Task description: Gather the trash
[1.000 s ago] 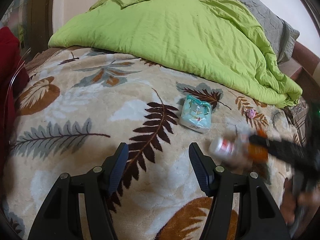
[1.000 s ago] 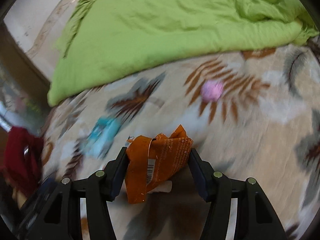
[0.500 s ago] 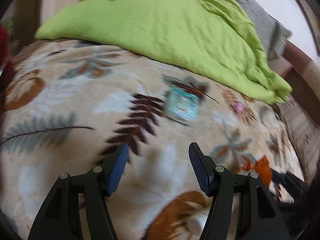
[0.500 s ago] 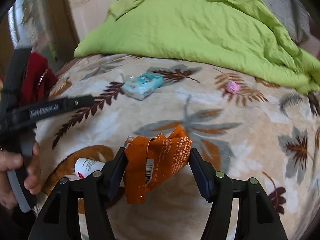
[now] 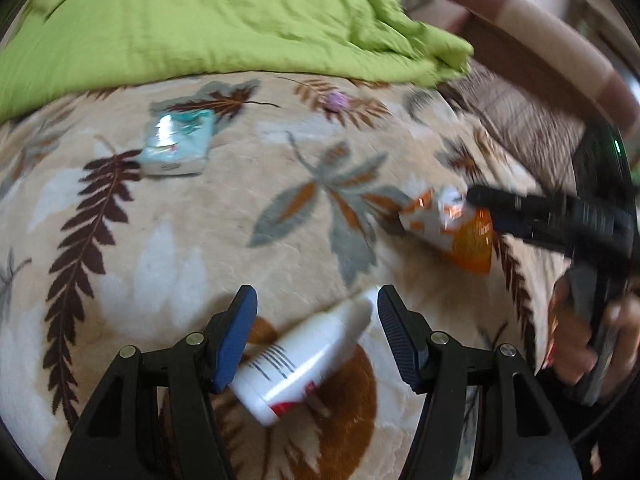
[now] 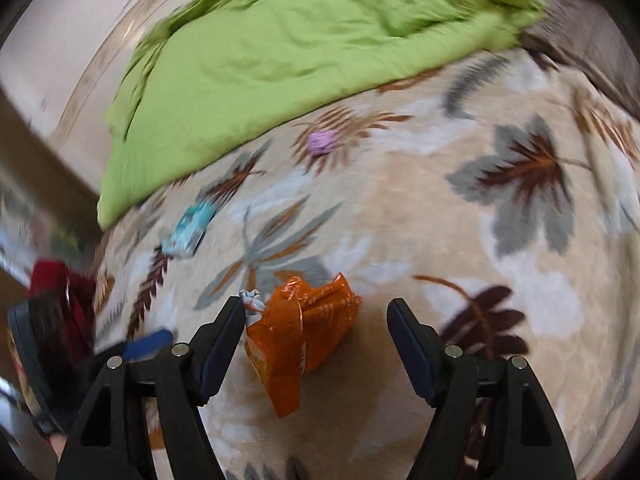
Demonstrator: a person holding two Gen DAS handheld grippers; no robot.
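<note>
Left claw [image 5: 316, 320] wide open around white bottle [image 5: 304, 360], right claw [image 6: 316, 332] open, orange wrapper [image 6: 304, 340] between its fingers, on leafy bed blanket [image 6: 400, 208]

I'm working in a home bedroom: beyond my fingers a bed [image 5: 192, 240] spreads out under a plush leaf-print blanket [image 6: 460, 240], with a rumpled lime-green quilt [image 5: 200, 20] heaped at its far side against a wall.

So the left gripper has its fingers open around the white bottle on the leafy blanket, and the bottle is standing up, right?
Not quite. In the left wrist view the white bottle lies on its side on the leafy blanket, not standing up. The left gripper does have its fingers open on either side of it.
</note>
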